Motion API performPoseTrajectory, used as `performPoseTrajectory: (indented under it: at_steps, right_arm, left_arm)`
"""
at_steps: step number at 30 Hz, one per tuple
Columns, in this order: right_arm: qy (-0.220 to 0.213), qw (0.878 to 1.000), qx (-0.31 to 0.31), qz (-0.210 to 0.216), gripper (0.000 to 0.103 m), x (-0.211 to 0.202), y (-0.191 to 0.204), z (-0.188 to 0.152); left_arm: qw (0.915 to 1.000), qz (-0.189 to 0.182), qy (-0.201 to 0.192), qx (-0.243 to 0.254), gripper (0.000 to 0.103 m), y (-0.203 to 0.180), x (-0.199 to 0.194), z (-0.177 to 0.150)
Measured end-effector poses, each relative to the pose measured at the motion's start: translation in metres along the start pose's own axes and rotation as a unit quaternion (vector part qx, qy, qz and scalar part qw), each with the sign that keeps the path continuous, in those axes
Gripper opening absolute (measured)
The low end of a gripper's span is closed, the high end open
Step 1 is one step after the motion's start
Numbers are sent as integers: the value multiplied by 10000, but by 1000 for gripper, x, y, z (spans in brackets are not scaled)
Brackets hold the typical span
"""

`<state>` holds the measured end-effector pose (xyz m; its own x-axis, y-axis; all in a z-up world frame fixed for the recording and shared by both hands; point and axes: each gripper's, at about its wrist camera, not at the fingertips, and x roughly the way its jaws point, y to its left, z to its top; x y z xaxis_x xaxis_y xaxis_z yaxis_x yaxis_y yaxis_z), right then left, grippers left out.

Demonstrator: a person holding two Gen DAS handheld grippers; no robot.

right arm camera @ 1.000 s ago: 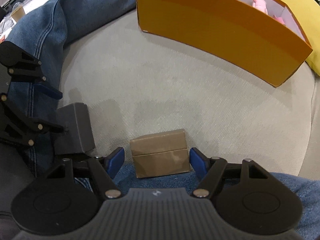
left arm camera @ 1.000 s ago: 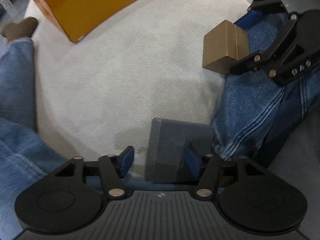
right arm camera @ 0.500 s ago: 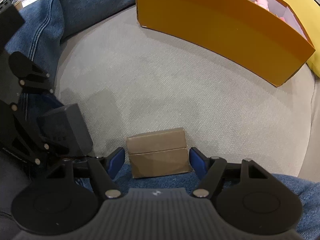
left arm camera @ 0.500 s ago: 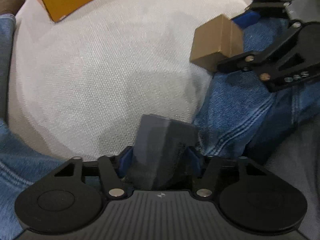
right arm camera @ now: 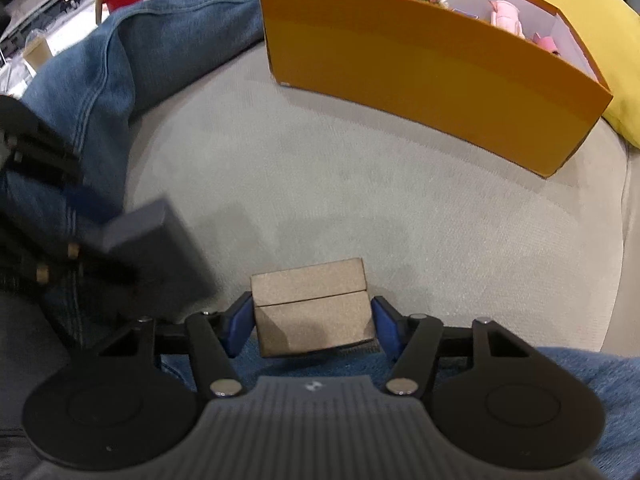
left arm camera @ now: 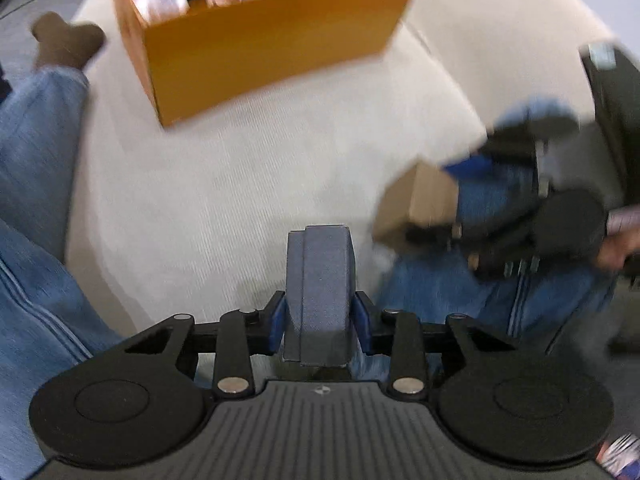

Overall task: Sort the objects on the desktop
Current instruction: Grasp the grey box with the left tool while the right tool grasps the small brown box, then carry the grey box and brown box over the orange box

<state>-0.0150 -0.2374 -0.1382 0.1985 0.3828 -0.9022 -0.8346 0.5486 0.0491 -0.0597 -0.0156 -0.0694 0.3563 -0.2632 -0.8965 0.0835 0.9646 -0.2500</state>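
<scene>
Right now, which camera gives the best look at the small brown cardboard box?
The right wrist view: the brown cardboard box sits sharp and centred between the closing right gripper fingers. The left wrist view shows it blurred, off to the side, partly hidden by that gripper.

Motion blur smears the orange box's [left arm camera: 256, 52] contents and the right claw [left arm camera: 452, 200]; the brown box [left arm camera: 412, 204] is partly hidden behind it.

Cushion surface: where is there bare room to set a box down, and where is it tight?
The widest bare patch of the grey cushion lies between the orange box and the brown box. It is crowded near the person's jeans, where the left gripper is closing on the dark grey box beside the right gripper.
</scene>
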Motion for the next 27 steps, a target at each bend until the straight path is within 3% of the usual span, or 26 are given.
performPoseTrajectory:
  at_steps: [7, 18, 23, 27]
  right_arm:
    - [-575, 9982, 54, -152, 63, -43, -20, 28]
    - [-1482, 9886, -99, -232, 63, -112, -69, 113]
    - [-1405, 9878, -508, -427, 63, -100, -96, 161]
    - [-1018, 9908, -776, -447, 63, -71, -123, 193]
  left_arm:
    - [9973, -187, -662, -243, 40, 2, -44, 49]
    - [9853, -510, -1574, -415, 40, 14, -84, 159]
    - [9839, -622, -1540, -653, 40, 28, -56, 211]
    - [9845, -707, -1242, -1014, 40, 45, -16, 239]
